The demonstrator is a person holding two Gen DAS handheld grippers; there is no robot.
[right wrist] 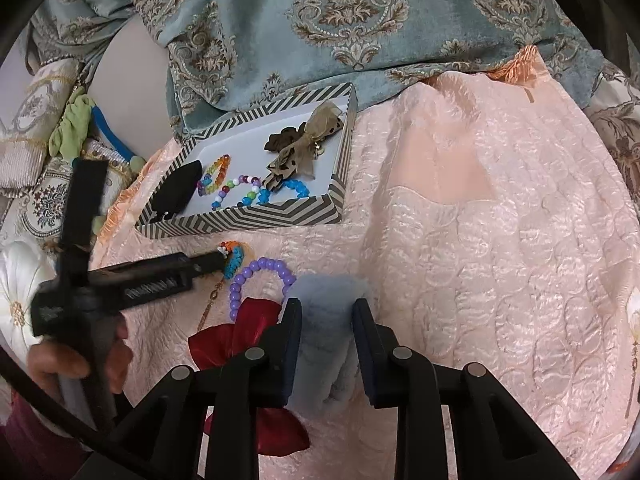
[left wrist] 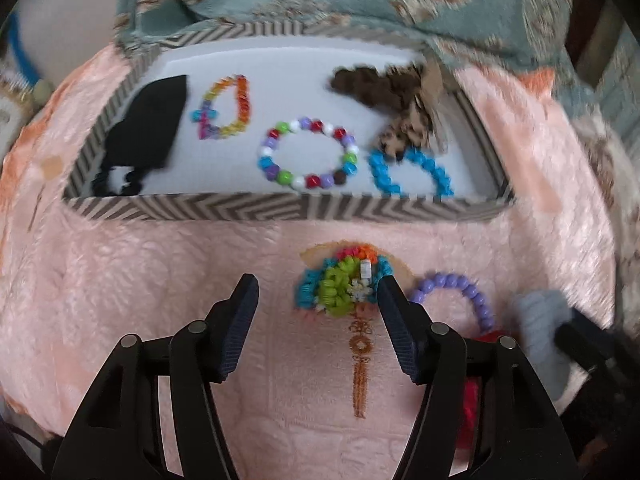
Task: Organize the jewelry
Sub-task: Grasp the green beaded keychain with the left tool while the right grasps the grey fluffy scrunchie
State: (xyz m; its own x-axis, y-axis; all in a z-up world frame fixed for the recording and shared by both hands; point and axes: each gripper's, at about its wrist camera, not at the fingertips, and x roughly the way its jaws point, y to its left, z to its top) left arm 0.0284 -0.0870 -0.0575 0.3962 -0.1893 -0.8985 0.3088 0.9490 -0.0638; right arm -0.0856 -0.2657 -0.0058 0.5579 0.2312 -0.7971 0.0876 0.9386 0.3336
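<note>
Grey scrunchie (right wrist: pixel 326 332) lengthwise between jaws

This is a home, likely a bedroom or sitting room: a pink quilted bedspread (right wrist: pixel 480 208) covers the surface, a teal damask throw (right wrist: pixel 340 20) lies behind it, and embroidered cushions (right wrist: pixel 44 200) crowd the left edge.
</note>
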